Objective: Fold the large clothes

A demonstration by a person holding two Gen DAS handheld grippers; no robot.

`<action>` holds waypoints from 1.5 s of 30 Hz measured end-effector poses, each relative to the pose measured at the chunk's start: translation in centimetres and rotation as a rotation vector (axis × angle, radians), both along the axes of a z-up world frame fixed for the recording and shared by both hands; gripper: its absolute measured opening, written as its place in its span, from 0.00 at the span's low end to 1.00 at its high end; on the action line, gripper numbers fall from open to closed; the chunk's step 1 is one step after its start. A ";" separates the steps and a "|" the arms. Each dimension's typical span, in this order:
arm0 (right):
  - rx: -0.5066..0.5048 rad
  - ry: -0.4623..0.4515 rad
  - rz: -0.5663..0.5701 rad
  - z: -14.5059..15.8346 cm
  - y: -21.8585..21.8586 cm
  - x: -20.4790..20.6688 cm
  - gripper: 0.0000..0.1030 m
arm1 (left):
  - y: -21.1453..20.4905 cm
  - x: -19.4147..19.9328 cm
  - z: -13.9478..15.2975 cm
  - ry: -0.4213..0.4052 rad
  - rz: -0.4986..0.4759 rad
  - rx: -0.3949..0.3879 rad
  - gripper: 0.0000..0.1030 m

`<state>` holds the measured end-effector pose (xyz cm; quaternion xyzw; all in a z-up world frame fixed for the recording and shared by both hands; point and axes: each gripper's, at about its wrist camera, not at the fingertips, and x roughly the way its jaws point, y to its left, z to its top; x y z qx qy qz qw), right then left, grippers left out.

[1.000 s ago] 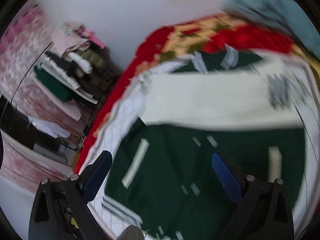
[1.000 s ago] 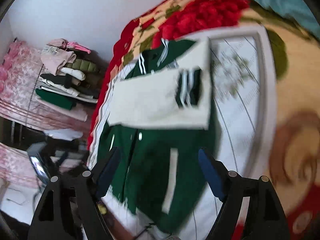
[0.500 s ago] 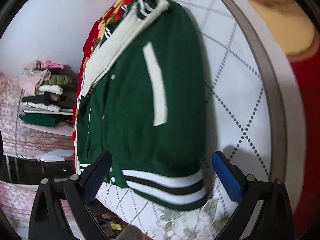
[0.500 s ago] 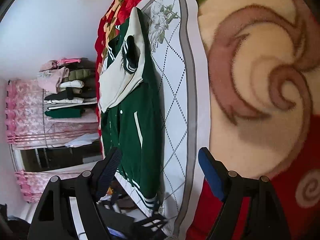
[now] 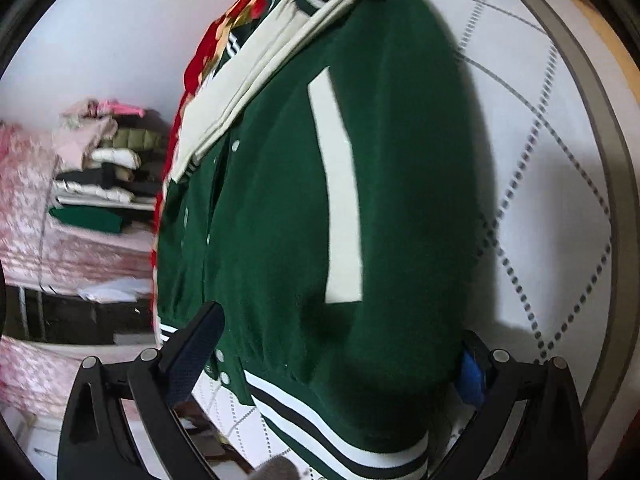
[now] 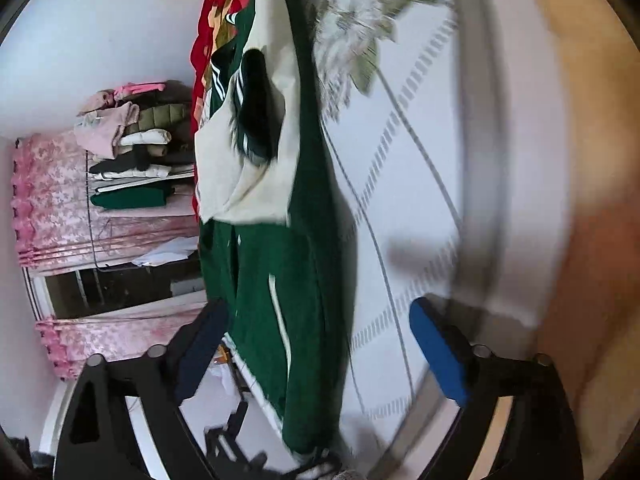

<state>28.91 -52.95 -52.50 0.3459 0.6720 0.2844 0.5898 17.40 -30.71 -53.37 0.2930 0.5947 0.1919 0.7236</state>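
One green jacket (image 5: 280, 208), one white quilt (image 5: 560, 184), two tools—one clothes stack (image 6: 132, 148).

You are in a home bedroom: a quilted bedsheet (image 5: 560, 184) (white, diamond-stitched), pink curtains (image 6: 60, 200) and stacked folded clothes (image 6: 128, 152).

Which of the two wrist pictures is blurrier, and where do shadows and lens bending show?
Right wrist view: blurrier, with the quilted mat and the blanket beyond it smeared, though the green jacket stays fairly crisp. Left wrist view: sharper on the jacket, which casts a dark shadow onto the mat; the pink curtain is streaked. Both views: fisheye bows the mat's edge, with black corners.
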 end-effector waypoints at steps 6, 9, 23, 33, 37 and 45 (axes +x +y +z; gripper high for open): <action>0.063 -0.007 -0.035 -1.8 3.7 5.8 0.91 | 2.4 0.5 1.5 -0.028 0.083 -0.135 0.63; 0.094 0.004 -0.054 -2.5 5.7 8.5 0.91 | 2.7 0.8 2.4 -0.032 0.087 -0.217 0.24; -0.125 0.005 -0.118 -2.0 14.2 14.3 0.21 | 6.7 1.5 7.6 -0.145 0.180 -0.365 0.10; -0.210 -0.073 -0.140 6.1 19.8 15.0 0.18 | 14.3 1.1 11.2 -0.179 0.193 -0.522 0.09; -0.230 -0.099 -0.149 9.0 23.3 14.7 0.18 | 17.9 0.8 12.8 -0.197 0.195 -0.569 0.08; -0.291 -0.151 -0.105 14.4 30.8 15.0 0.18 | 25.3 0.6 15.4 -0.233 0.240 -0.683 0.08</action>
